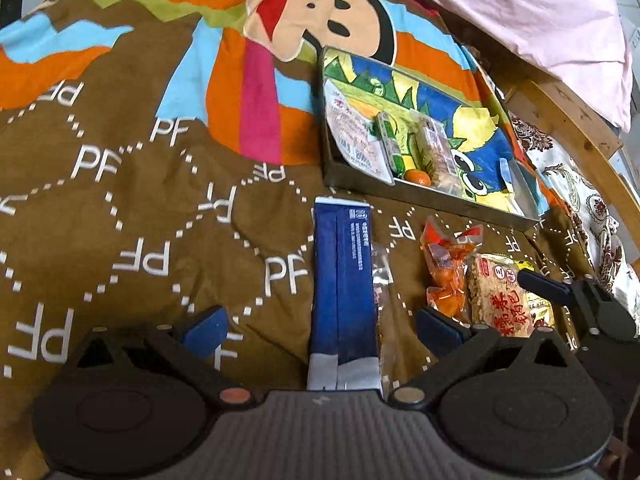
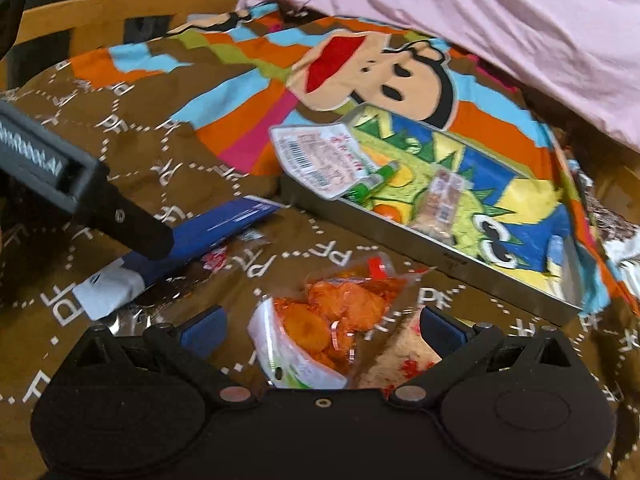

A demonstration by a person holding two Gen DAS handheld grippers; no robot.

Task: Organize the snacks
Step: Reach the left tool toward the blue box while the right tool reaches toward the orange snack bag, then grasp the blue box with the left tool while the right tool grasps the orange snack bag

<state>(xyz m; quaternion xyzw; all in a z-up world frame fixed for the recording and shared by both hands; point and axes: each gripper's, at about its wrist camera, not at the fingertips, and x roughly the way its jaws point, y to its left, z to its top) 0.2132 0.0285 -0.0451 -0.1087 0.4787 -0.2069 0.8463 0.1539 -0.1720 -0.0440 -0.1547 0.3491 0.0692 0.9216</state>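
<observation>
Mid-sort: part of the snacks are in the tray, part are loose on the blanket.

Metal tray with cartoon-print liner already holds a flat white packet, a green-wrapped stick, a small clear-wrapped bar and something small and orange, too small to identify. In the right wrist view the white packet overhangs the tray's corner.

Outside the tray on the brown "PF" blanket: long blue packet, orange snack bag, and a brownish rice-cracker-type pack with red lettering, plus a yellowish pack behind it, mostly hidden.

Left gripper: jaws spread wide, straddling the blue packet, which lies lengthwise between the fingers. No contact visible on either pad, so nothing is clamped.

Right gripper: jaws also apart, orange snack bag sitting between them, nearer end close to the gripper body. Not gripped as far as I can tell; frame is slightly blurred.

Read: both hands lined up for a pick. Next move probably calls for closing on each packet near its middle, lifting clear of the tray wall, and placing in the free right half of the tray. The blue packet is long; it may need to go parallel to the tray's long side to fit.
</observation>
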